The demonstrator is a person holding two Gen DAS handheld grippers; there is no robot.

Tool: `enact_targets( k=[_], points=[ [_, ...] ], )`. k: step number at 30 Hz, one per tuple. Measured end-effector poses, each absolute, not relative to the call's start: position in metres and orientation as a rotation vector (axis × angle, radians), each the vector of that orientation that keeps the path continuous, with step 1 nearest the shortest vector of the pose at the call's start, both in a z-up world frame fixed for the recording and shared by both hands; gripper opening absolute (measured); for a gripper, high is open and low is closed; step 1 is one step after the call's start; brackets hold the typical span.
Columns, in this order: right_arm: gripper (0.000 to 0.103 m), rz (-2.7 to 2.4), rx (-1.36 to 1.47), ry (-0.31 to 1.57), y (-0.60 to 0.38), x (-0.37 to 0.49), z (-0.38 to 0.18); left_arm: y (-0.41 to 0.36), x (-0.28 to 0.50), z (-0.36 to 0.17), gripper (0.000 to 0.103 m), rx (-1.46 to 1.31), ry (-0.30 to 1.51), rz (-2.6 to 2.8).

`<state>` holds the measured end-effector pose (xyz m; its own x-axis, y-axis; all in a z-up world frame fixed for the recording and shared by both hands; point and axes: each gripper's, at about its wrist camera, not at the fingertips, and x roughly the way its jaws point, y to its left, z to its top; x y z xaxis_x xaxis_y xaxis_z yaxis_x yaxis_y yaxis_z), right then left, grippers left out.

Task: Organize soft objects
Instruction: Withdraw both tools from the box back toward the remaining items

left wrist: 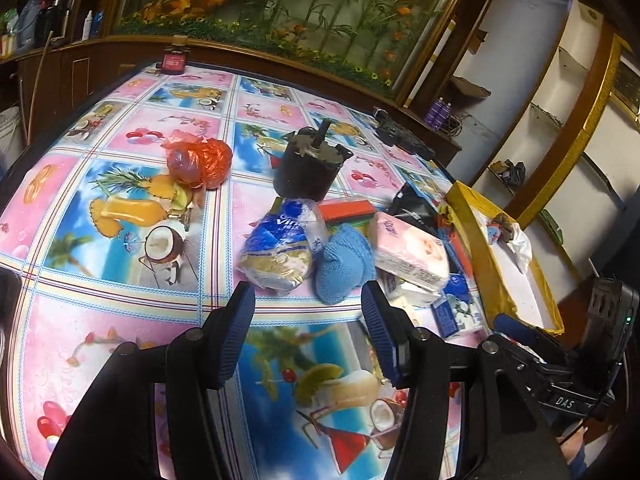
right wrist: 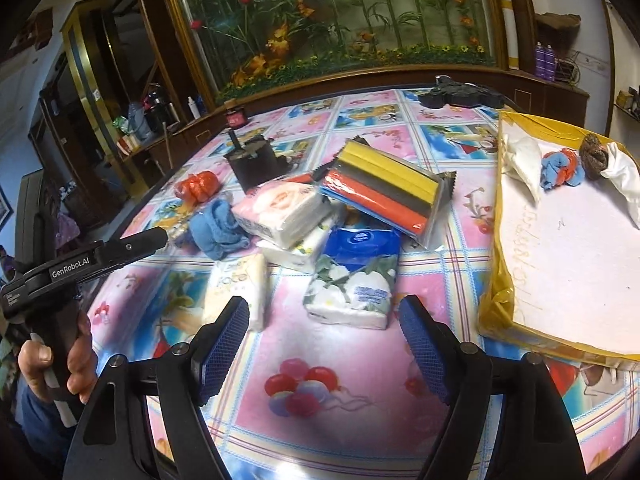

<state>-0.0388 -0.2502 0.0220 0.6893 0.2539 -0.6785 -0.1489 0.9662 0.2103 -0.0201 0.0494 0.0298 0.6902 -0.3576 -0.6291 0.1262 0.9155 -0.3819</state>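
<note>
- We see a table [right wrist: 360,396] under a glossy pink and blue cloth printed with fruit, drinks and balloons, and behind it a dark wooden cabinet with a large framed flower picture [right wrist: 340,20].
- We count four tissue packs in the right wrist view: a pink tissue pack [right wrist: 280,210] lying on top of a white one [right wrist: 298,254], a cream tissue pack [right wrist: 236,288] to the left, and a blue and white tissue pack [right wrist: 356,276] nearest the right fingers.
- One pack of coloured sponges [right wrist: 384,194] leans across the heap behind them.
- One blue knitted cloth [left wrist: 346,262] lies between the pink pack and a blue wrapped roll [left wrist: 278,250], both touching it.
- One red plastic bag bundle [left wrist: 202,162] sits apart, further left on the cloth.
- One black motor [left wrist: 310,170] with a shaft stands upright behind the roll.
- One yellow-edged white tray [right wrist: 560,264] sits at the right, holding two white bags, a blue and orange cloth ball [right wrist: 560,168] and a brown lump.
- The left gripper [left wrist: 308,300] hovers low, pointing at the roll and knitted cloth, its fingers spread wide and holding nothing.
- The right gripper [right wrist: 324,322] hovers just short of the blue and white pack, fingers wide apart, empty.
- The left hand [right wrist: 56,364] wraps the left gripper's handle.
</note>
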Motion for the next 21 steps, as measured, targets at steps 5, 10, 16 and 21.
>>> enact_targets(
  k=[5, 10, 16, 21],
  points=[
    [0.079, 0.213, 0.144, 0.814, -0.245, -0.032, 0.021, 0.055, -0.017, 0.028, 0.054, -0.358, 0.763, -0.295],
    [0.08, 0.161, 0.116, 0.855, -0.232, -0.017, 0.021, 0.053, -0.013, 0.026, 0.054, -0.363, 0.789, -0.312],
    [0.064, 0.146, 0.074, 0.973, -0.216, 0.008, 0.004, 0.052, -0.014, 0.026, 0.054, -0.356, 0.79, -0.297],
    [0.056, 0.162, 0.094, 0.965, -0.217, 0.008, 0.003, 0.06, -0.011, 0.026, 0.054, -0.375, 0.795, -0.255]
  ],
)
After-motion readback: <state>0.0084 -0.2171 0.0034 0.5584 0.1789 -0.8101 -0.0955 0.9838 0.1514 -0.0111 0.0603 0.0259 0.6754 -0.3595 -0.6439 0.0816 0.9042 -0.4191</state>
